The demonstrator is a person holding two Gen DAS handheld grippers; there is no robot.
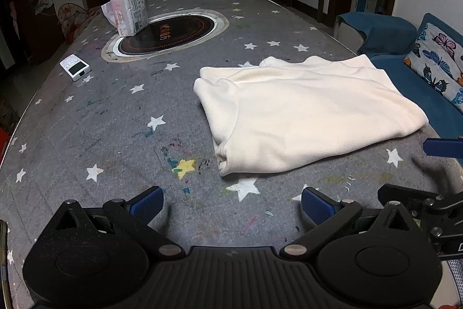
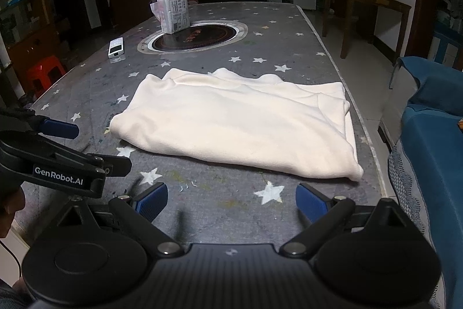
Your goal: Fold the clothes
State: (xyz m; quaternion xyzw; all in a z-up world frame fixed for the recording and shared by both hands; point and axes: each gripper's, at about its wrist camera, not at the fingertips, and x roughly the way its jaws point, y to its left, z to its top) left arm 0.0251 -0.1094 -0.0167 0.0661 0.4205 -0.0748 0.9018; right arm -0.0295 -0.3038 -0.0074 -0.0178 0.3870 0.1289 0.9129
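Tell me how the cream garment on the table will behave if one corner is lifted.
The cream garment looks soft and fleecy with rounded folds, so it will probably droop limply. It lies in several layers, so lifting one corner would likely peel them apart. It seems light and may drag across the table cover.

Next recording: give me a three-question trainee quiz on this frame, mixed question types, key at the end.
1. True or false: the left gripper is clamped on the cream garment.
2. What stands partly on the round inset plate in the table? A) tissue pack B) kettle C) shoe
3. Fill in: the small white device lies toward the table's ____ edge, seen from the right gripper.

Key: 1 false, both grippers are open and empty. 2 A, the tissue pack. 3 left.
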